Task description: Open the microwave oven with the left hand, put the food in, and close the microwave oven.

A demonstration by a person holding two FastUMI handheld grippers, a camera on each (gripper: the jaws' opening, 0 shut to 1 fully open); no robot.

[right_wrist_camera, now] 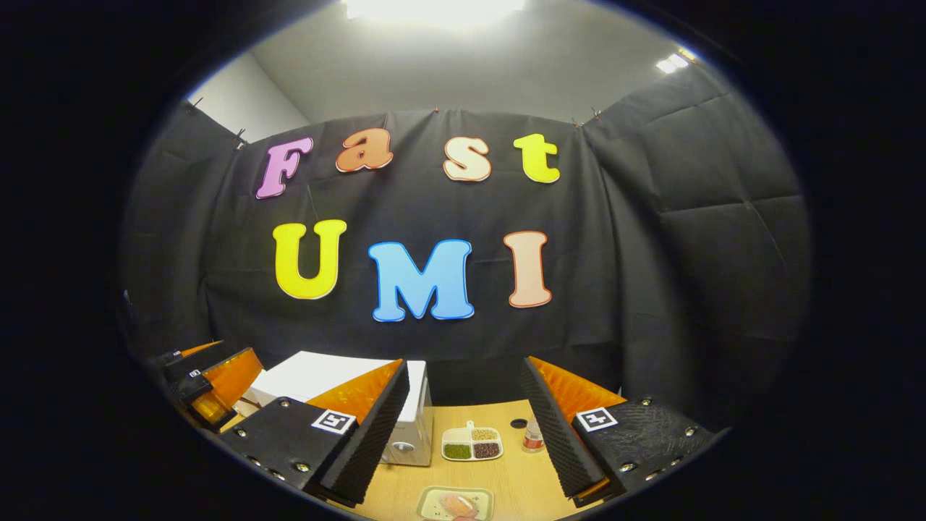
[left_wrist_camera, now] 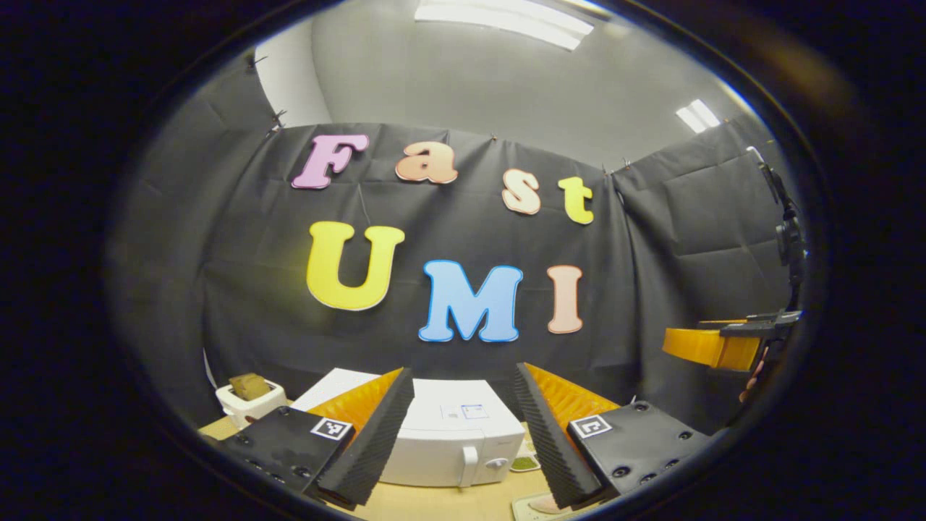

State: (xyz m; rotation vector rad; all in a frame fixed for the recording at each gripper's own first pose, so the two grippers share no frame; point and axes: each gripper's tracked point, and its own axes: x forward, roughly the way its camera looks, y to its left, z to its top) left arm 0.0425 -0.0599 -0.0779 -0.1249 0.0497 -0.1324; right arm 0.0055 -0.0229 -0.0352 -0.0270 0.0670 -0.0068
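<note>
A: Microwave [left_wrist_camera: 452,441] taken as landmark. In the left gripper view it is seen white, boxy, door shut, vertical handle [left_wrist_camera: 470,465] and round knob [left_wrist_camera: 496,463] at its right front. It is set on the wooden table [left_wrist_camera: 448,501].

B: Room around it?

A: Bare tabletop is seen in front of it and to its right. Black cloth wall is close behind. A white toaster [left_wrist_camera: 249,401] with bread in it is placed left of the microwave, apart from it.

B: Food?

A: In the right gripper view a small tray [right_wrist_camera: 456,503] with pinkish food is seen in front of the microwave, toward the right, at the near table edge. A divided dish [right_wrist_camera: 472,442] is set right of the microwave, a small bottle [right_wrist_camera: 533,436] just beyond that.

B: Grippers?

A: Left gripper [left_wrist_camera: 463,434] is held above and in front of the microwave, jaws wide apart, nothing between. Right gripper [right_wrist_camera: 470,434] is held to its right, jaws likewise spread, nothing gripped.
</note>
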